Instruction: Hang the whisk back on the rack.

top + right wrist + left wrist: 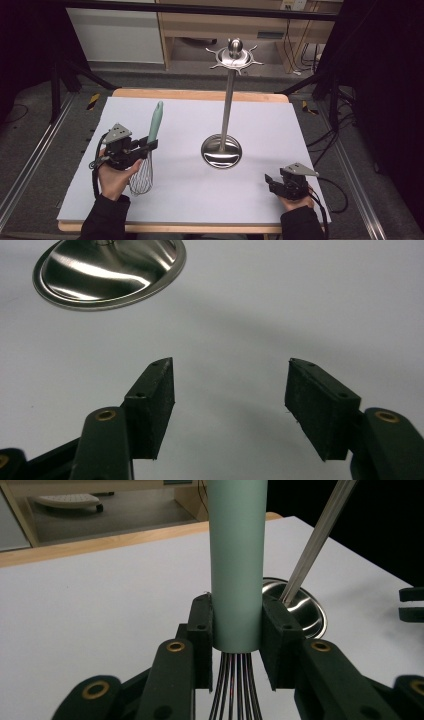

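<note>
Left gripper [236, 630]: black jaws pinch the smooth, matte pale-green cylindrical handle of a whisk [148, 155], close to the handle's lower end. Thin dark steel wires fan out below the pads in the left gripper view. In the high view the whisk stands nearly upright, handle up with a slight tilt, balloon of wire loops hanging just above the white sheet [175, 200] at the table's left side. A grey three-cornered plate sits on top of the gripper; a black cable loops by the left hand [114, 177].

Right gripper [230, 400]: jaws spread wide, nothing between the flat, dull black rubbery pads; it is low over the white surface at the near right, held in the right hand [296, 201].

Between the two, toward centre: utensil stand [226, 115], polished metal, round dished base with mirror-like reflections, slim straight pole, and a top disc with short hook-like prongs under a ball knob. No prong carries anything. The base rim also shows at upper left in the right gripper view.

Table [200, 95]: light wood edge, covered by the smooth white sheet.
</note>
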